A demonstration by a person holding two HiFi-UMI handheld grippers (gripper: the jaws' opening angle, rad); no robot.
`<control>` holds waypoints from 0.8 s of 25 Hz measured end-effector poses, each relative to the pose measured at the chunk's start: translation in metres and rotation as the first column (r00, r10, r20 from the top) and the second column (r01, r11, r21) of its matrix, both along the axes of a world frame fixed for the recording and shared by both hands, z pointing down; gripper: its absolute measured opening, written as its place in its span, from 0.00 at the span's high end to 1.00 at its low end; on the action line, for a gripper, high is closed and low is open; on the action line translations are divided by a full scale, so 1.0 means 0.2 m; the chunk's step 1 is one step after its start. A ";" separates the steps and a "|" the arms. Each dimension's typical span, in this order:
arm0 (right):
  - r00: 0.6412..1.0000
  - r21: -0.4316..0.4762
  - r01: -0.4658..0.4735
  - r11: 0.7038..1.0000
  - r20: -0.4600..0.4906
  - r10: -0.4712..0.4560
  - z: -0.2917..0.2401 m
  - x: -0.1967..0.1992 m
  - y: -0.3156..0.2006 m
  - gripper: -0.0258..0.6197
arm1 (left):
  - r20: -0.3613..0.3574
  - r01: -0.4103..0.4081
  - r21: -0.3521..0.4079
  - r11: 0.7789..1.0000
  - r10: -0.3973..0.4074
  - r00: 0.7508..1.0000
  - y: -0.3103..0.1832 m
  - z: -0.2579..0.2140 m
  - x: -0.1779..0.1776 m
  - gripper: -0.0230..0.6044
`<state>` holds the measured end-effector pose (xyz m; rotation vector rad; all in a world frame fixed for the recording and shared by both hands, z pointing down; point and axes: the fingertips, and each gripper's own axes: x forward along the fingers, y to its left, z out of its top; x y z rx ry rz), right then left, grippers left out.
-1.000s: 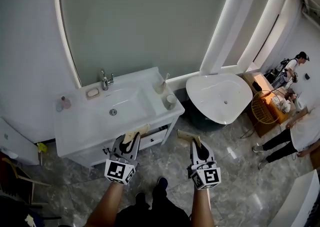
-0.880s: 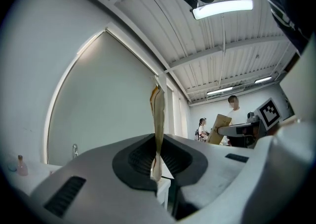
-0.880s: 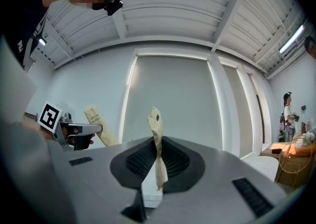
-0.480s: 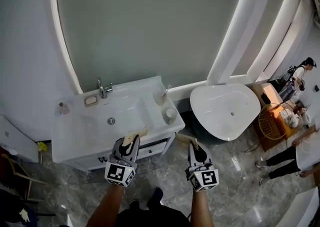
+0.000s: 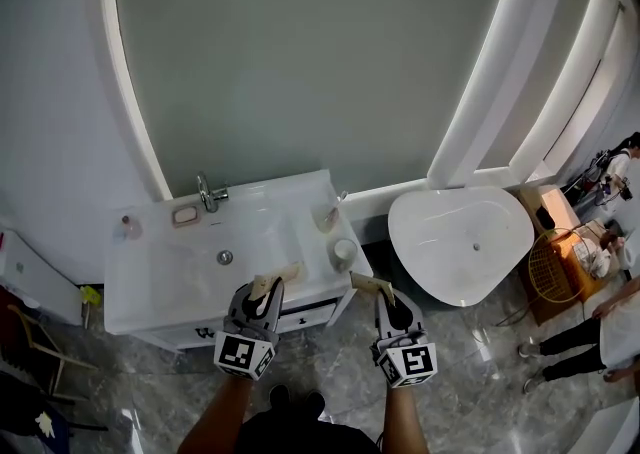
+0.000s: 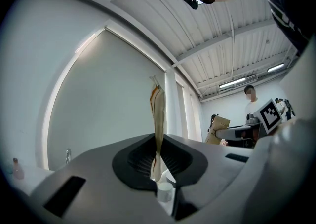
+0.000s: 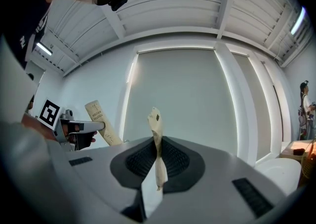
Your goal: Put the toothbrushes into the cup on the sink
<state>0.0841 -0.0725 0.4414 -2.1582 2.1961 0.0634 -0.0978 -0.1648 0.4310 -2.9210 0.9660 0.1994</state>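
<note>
The white cup (image 5: 343, 250) stands on the right counter of the white sink (image 5: 160, 272), and shows low between the jaws as the cup (image 6: 164, 191) in the left gripper view. My left gripper (image 5: 264, 289) is shut on a tan packaged toothbrush (image 5: 277, 274), seen edge-on as the toothbrush pack (image 6: 158, 114). It hovers at the sink's front edge. My right gripper (image 5: 385, 293) is shut on a second packaged toothbrush (image 5: 368, 283), the pack (image 7: 157, 139) upright between its jaws. It hangs right of the sink's front corner, near the cup.
A faucet (image 5: 208, 192), a soap dish (image 5: 185, 213) and a small bottle (image 5: 127, 226) line the sink's back. Another holder (image 5: 326, 214) stands behind the cup. A white bathtub (image 5: 460, 242), a wire basket (image 5: 550, 267) and people (image 5: 612, 282) are to the right.
Both grippers have moved forward with their toothbrush packs, from the floor in front of the vanity up to its front edge. The sink now lies closer beneath me.
</note>
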 end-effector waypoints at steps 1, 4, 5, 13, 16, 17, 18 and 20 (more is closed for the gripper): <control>1.000 -0.003 -0.002 1.000 0.001 0.002 0.01 0.00 -0.02 0.89 | 0.000 -0.001 -0.002 1.000 0.001 1.000 -0.02 0.01 0.00 0.89; 1.000 -0.014 -0.008 1.000 -0.003 0.008 0.04 0.01 -0.08 0.89 | -0.003 -0.008 -0.005 1.000 0.008 1.000 -0.09 0.03 0.01 0.89; 1.000 -0.019 -0.016 1.000 -0.008 0.016 0.04 0.01 -0.09 0.89 | 0.000 -0.013 -0.006 1.000 0.013 1.000 -0.11 0.04 0.01 0.89; 0.997 -0.024 -0.080 0.997 0.009 0.080 0.07 0.04 -0.19 0.89 | -0.018 -0.050 -0.039 0.998 0.049 0.999 -0.23 0.06 -0.03 0.89; 0.996 -0.026 -0.092 0.995 0.006 0.092 0.08 0.05 -0.21 0.89 | -0.023 -0.060 -0.038 0.997 0.060 0.998 -0.27 0.07 -0.03 0.89; 0.996 -0.029 -0.093 0.995 0.005 0.093 0.09 0.05 -0.22 0.89 | -0.020 -0.064 -0.037 0.997 0.064 0.998 -0.27 0.07 -0.03 0.89; 0.996 -0.029 -0.093 0.995 0.008 0.093 0.10 0.06 -0.22 0.89 | -0.017 -0.068 -0.036 0.997 0.068 0.998 -0.28 0.08 -0.02 0.89; 0.996 -0.023 -0.089 0.996 0.018 0.090 0.10 0.09 -0.23 0.89 | -0.011 -0.071 -0.035 0.997 0.071 0.997 -0.28 0.09 0.02 0.89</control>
